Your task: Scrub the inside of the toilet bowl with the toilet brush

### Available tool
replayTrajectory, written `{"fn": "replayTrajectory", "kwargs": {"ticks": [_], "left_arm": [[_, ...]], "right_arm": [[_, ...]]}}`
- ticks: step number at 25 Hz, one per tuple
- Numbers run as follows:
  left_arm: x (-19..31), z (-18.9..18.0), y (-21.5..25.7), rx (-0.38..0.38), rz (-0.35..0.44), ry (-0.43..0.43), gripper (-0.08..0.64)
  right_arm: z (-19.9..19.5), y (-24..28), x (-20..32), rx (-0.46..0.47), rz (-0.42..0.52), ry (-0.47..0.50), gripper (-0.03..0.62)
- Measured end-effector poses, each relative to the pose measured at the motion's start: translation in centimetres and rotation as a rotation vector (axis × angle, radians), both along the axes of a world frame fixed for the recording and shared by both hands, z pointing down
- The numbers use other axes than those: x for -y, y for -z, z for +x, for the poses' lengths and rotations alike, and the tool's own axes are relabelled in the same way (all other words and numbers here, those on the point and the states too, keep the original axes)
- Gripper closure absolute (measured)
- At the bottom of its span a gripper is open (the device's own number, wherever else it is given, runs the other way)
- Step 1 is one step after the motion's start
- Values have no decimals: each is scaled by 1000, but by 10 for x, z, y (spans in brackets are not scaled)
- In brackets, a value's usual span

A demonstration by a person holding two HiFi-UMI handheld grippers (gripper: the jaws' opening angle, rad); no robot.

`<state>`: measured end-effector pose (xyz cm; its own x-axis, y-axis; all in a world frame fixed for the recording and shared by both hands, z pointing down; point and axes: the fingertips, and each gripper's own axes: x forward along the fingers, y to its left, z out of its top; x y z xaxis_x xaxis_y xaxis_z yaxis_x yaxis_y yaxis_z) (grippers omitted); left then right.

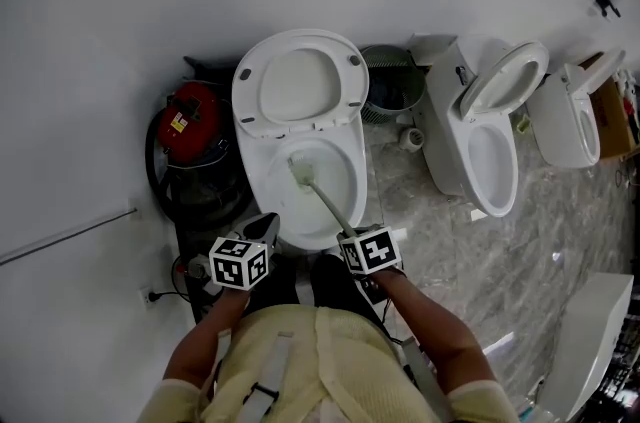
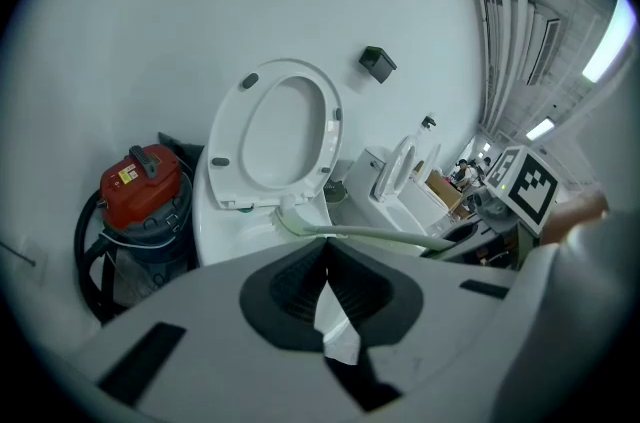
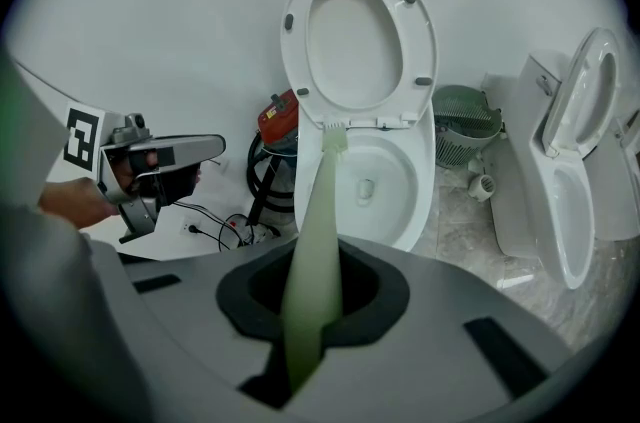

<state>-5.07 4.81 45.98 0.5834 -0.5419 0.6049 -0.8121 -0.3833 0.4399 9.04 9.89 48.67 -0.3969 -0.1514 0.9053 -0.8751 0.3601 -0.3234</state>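
Over the open toilet bowl (image 1: 352, 173), the right gripper (image 1: 352, 233) is clamped on the toilet brush (image 1: 325, 199). In the right gripper view its two dark pads press on either side of the pale green handle (image 3: 318, 211), which fills the narrow gap between them and runs straight ahead and down into the bowl (image 3: 425, 201). The bristle head sits at the back of the bowl, just below the hinge of the raised seat (image 1: 350, 96). It seems to lie against the porcelain under the rim, though no view shows the contact clearly. From the head view the handle slants from the gripper at the bowl's front edge up and left to the head at the rear of the basin.

The left gripper (image 1: 266, 227) hovers beside the bowl's front left edge, apart from the brush. In its own view the jaws (image 2: 326, 281) stand together at their tips, with nothing gripped between them. Beyond them the brush handle (image 2: 370, 234) crosses from right to left toward the bowl (image 2: 215, 226).

A red vacuum cleaner (image 1: 192, 116) with a black hose stands against the white wall (image 1: 120, 11), just left of the toilet. A mesh basket (image 1: 390, 81) sits on its right, between it and a second toilet (image 1: 480, 141) with its seat up, on the marbled floor (image 1: 520, 251).
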Motion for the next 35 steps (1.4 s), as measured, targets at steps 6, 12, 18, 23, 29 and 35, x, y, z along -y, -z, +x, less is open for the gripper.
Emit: {"fn": "replayTrajectory", "kwargs": {"ticks": [6,12,18,23,29,35], "left_arm": [[-3,1,0,-7,-22,-11,549],[-8,5,-1,-4,-43,-29,549],[-10,8,-3,-2,-51,-33,549],[-9,9,-2,0,-48,-32,549],[-8,9,-2,0,-47,-27,549],[-8,7,-3,1,-46,-20,549]], "right_arm": [[-3,4,1,30,64,-12,548],[-3,7,1,45,90,-15,548],[-1,9,4,50,110,-12,549],[1,11,5,52,117,-21,549],[2,10,6,56,117,-21,549],[0,9,5,58,119,-20,549]]}}
